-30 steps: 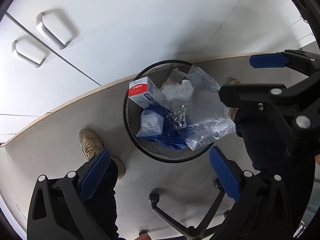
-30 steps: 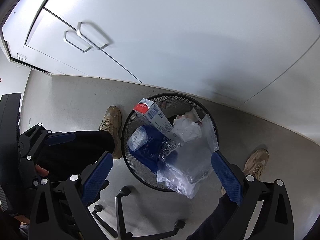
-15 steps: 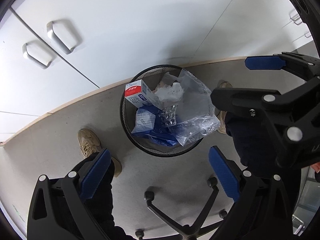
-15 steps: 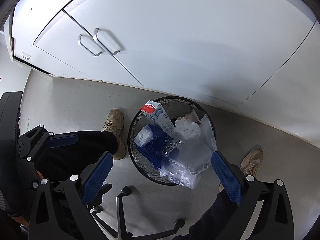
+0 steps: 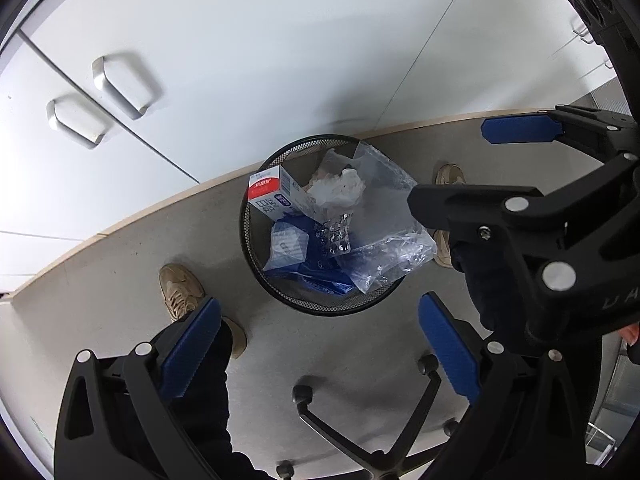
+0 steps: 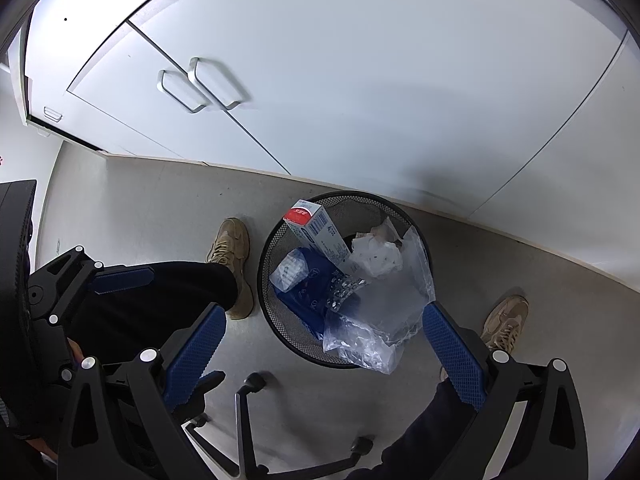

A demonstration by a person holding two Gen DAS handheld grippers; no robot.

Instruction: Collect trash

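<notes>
A black mesh waste bin (image 5: pixel 276 292) stands on the grey floor by the white cabinets; it also shows in the right wrist view (image 6: pixel 280 332). It holds a red and white carton (image 5: pixel 270 196) (image 6: pixel 316 224), crumpled white paper (image 5: pixel 338 190) (image 6: pixel 376 256), a blister pack (image 5: pixel 336 234) (image 6: pixel 344 286), blue packaging (image 5: pixel 316 276) (image 6: pixel 304 292) and a clear plastic bag (image 5: pixel 392 248) (image 6: pixel 380 320) that hangs over the rim. My left gripper (image 5: pixel 316 344) is open and empty, high above the bin. My right gripper (image 6: pixel 324 344) is open and empty, also above it.
The right gripper's body (image 5: pixel 540 216) fills the right of the left wrist view; the left gripper (image 6: pixel 80 292) sits at the left of the right view. A chair base with castors (image 5: pixel 360 432) (image 6: pixel 248 400) lies below. The person's tan shoes (image 6: pixel 232 256) (image 6: pixel 504 320) flank the bin. Cabinet handles (image 6: pixel 200 88) are behind.
Both grippers have risen away from the bin, which looks smaller and farther. The trash in the bin has not moved.
</notes>
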